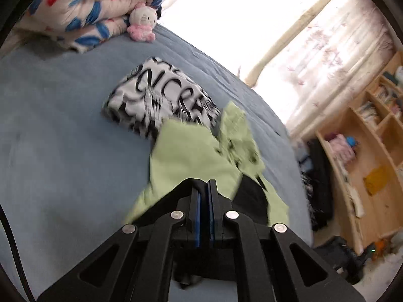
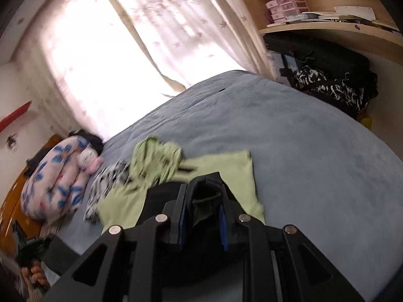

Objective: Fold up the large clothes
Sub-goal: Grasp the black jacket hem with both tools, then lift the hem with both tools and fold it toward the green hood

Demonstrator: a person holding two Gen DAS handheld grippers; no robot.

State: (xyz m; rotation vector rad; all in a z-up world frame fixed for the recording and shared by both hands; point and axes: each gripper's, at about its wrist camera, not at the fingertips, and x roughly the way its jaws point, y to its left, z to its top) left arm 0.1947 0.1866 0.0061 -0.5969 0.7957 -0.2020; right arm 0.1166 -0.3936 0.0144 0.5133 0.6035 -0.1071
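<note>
Green garment (image 1: 191, 156) motion-blurred, partly hidden

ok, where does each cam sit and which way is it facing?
Left wrist: on the left gripper, angled down over the blue bed at the green garment and folded black-and-white shirt; jaws shut.
Right wrist: on the right gripper, facing the curtained window; jaws closed on black fabric.
Shared: bed, green garment, shirt, floral quilt, plush toy.

Each gripper, left (image 1: 204, 185) and right (image 2: 201, 183), was a matte black linkage of 4 angular arms with triangular cutouts, 4 round silver pivot screws and 2 blue pads on its fingers.
</note>
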